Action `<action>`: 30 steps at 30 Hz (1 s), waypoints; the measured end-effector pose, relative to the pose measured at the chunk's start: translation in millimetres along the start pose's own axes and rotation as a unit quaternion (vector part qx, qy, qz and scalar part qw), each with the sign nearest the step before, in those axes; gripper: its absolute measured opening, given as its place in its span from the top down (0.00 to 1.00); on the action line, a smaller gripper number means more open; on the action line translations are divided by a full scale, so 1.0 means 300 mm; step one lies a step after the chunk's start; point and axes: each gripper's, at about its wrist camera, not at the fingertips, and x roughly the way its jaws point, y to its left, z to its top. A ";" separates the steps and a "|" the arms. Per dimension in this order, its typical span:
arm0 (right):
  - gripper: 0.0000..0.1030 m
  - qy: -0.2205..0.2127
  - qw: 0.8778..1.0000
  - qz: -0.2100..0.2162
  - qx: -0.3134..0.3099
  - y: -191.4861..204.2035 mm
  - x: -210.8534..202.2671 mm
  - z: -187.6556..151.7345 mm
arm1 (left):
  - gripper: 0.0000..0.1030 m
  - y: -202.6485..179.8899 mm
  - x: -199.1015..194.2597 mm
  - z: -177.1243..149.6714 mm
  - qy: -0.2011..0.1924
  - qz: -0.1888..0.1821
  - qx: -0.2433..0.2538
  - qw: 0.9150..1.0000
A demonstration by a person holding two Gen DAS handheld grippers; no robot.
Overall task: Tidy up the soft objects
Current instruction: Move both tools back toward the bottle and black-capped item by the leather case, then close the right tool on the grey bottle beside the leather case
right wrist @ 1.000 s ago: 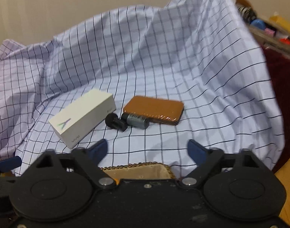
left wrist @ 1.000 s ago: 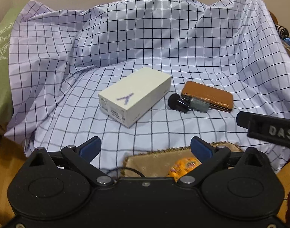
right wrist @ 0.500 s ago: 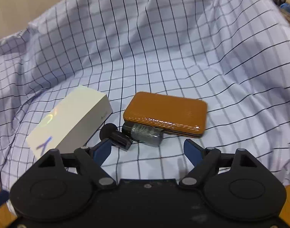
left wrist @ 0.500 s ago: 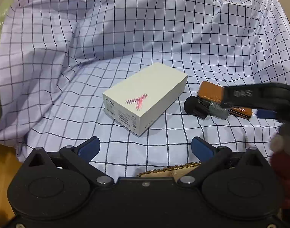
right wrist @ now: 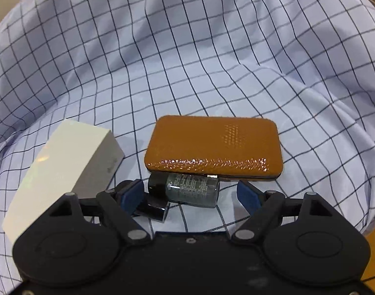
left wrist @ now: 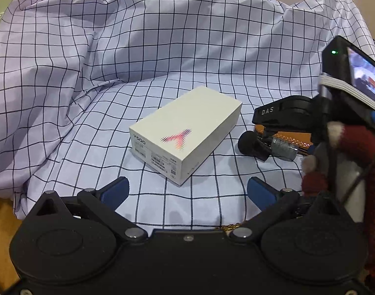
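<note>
Brown case (right wrist: 213,145) lies on the checked cloth (right wrist: 212,61), with the dark bottle (right wrist: 185,190) touching its near edge and the white box (right wrist: 64,169) just left. I have the right gripper (right wrist: 190,194) low over the bottle, its jaws apart and not yet pressing. My worry: the round bottle rolls away on the loose cloth, or one finger (right wrist: 132,194) catches the black cap (right wrist: 153,209) and nudges the case. Left gripper (left wrist: 187,191) hangs wide and empty near the box, clear for now.
</note>
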 end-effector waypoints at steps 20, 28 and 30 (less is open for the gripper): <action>0.49 0.016 1.000 -0.001 0.005 0.022 0.035 -0.012 | 0.04 0.023 -0.001 -0.004 0.000 -0.001 -0.007 1.000; 0.62 0.032 0.999 0.011 0.010 -0.051 0.013 -0.023 | 0.04 -0.016 0.006 0.007 0.004 -0.003 0.006 1.000; 0.58 0.024 1.000 0.012 0.008 -0.050 0.005 -0.025 | 0.04 -0.024 0.005 0.007 0.004 -0.004 0.007 1.000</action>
